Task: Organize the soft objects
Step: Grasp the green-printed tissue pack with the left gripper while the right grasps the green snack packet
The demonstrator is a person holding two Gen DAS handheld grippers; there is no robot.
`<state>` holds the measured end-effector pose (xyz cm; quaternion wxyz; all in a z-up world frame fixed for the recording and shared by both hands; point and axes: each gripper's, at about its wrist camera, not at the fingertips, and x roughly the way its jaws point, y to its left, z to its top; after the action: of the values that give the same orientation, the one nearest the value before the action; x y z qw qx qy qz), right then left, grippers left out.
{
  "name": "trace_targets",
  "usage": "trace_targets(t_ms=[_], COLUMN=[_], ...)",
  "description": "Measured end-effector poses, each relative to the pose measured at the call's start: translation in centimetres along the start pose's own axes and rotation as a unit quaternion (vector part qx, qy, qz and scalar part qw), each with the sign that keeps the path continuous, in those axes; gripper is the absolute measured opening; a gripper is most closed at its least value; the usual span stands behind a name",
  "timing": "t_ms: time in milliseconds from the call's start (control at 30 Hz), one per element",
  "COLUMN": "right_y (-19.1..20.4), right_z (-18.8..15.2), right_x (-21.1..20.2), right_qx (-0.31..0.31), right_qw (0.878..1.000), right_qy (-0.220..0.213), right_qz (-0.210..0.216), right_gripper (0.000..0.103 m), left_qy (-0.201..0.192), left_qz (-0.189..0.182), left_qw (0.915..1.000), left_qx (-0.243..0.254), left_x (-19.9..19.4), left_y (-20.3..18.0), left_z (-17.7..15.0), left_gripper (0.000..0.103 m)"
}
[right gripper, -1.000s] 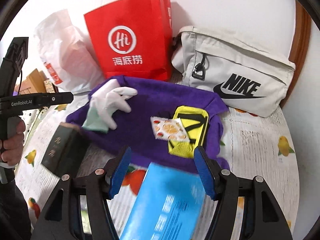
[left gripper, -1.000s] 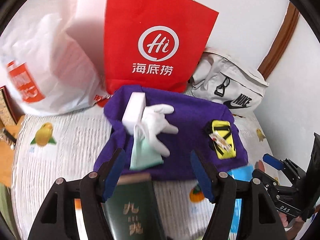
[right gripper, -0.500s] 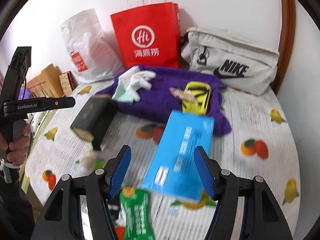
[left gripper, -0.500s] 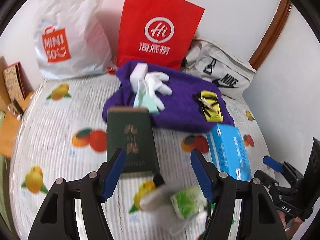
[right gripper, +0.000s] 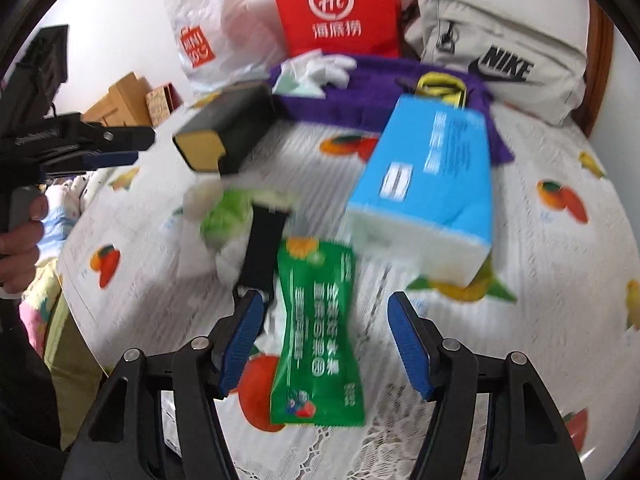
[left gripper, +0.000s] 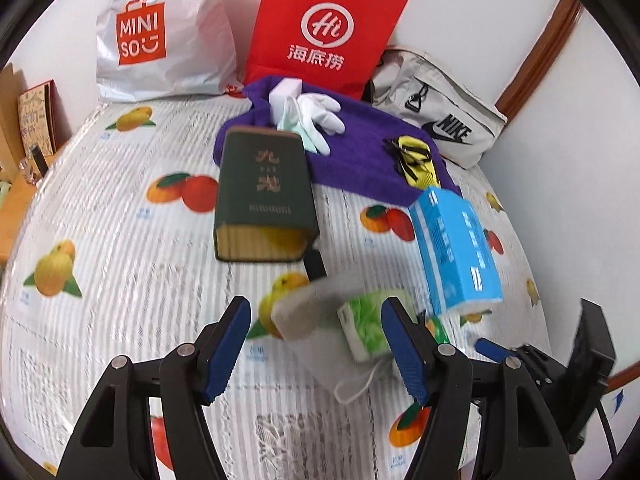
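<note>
Pulling back from the purple towel (left gripper: 360,168), both claws are now hanging over the near part of a counter (left gripper: 120,240) covered in a fruit-print cloth, and more of the clutter is coming into view than a second ago. The left claw (left gripper: 316,344) is standing spread with nothing between its blue pads, poised above a blurred pile just in front of the dark green book (left gripper: 262,196): a pale sponge-like pad (left gripper: 304,308), a small green tissue pack (left gripper: 370,322) and a white drawstring pouch (left gripper: 340,360). The right claw (right gripper: 326,340) is also spread and empty, with a green snack packet (right gripper: 316,336) lying between its pads but not gripped. A blue tissue box (right gripper: 428,184) is sitting just to the right of the book. Behind the book, already resting on the towel, are white gloves (left gripper: 320,114), a mint pouch (left gripper: 294,126), a white block (left gripper: 285,94) and a yellow strap item (left gripper: 418,164). Farther behind the towel, a red paper bag (left gripper: 324,28), a white shopping bag (left gripper: 160,36) and a grey waist bag (left gripper: 436,120) are leaning against the wall. Judging by this retreat, soft things are being gathered on the towel, and the near pile looks like the next pick.
</note>
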<state>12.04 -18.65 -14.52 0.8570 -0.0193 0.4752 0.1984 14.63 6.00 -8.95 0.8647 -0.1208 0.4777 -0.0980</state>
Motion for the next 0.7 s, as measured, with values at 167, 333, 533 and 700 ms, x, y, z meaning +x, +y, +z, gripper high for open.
trace_targets(t_ms=[167, 333, 533, 700], right_y=[-0.2, 0.5, 0.1, -0.3], right_z=[-1.4, -1.6, -1.2, -1.3], right_x=[1.9, 2.1, 1.6, -0.1], right_qx=[0.013, -0.011, -0.017, -0.015], right_qw=[1.0, 1.0, 1.0, 1.0], right_qy=[0.017, -0.006, -0.003, -0.014], right_qz=[0.014, -0.009, 0.002, -0.005], right_gripper=[0.061, 0.032, 0.026, 0.026], left_qy=[0.012, 0.019, 0.021, 0.035], left_qz=[-0.005, 0.0, -0.01, -0.019], left_qw=[0.9999, 0.9998, 0.9997, 0.9989], left_qx=[0.002, 0.004, 0.009, 0.025], left_x=[0.6, 1.2, 1.8, 3.6], left_y=[0.0, 0.2, -0.1, -1.2], left_z=[-1.7, -2.5, -2.6, -2.7], left_gripper=[0.066, 0.066, 0.066, 0.066])
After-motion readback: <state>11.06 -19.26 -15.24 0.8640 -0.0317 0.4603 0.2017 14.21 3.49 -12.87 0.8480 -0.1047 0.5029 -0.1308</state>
